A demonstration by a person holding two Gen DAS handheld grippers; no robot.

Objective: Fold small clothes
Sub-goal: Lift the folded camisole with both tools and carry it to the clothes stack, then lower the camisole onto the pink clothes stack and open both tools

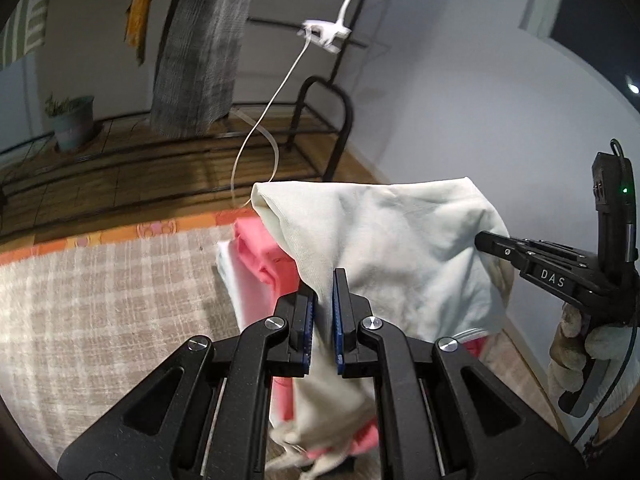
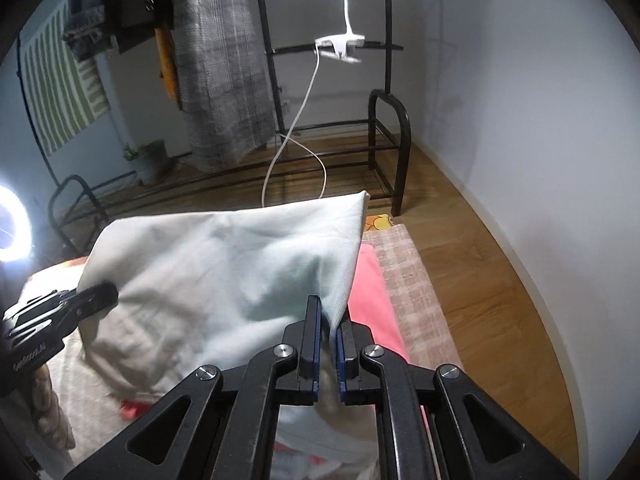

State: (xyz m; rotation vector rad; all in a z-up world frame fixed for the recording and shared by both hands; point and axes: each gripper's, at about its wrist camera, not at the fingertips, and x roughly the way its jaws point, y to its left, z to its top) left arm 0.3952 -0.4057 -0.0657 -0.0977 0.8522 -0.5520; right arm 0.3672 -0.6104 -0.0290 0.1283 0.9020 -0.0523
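Both grippers, left (image 1: 325,276) and right (image 2: 329,322), pinch the pale garment (image 1: 400,248) above a pink stack (image 1: 260,256); keeping it taut should land the fold square.

pink cloth (image 1: 260,258): mostly hidden under the pale garment (image 1: 400,248); its kind cannot be told.
garment's lower end: blurred, cut off at the bottom edge.
white clip (image 1: 325,36): smeared in the left view.
gloved hand (image 1: 580,348): cut by the right edge.
ring light (image 2: 8,224): cut by the left edge.

A garment (image 1: 400,248) hangs over folded clothes (image 1: 260,256) on a checked cloth (image 1: 100,300).
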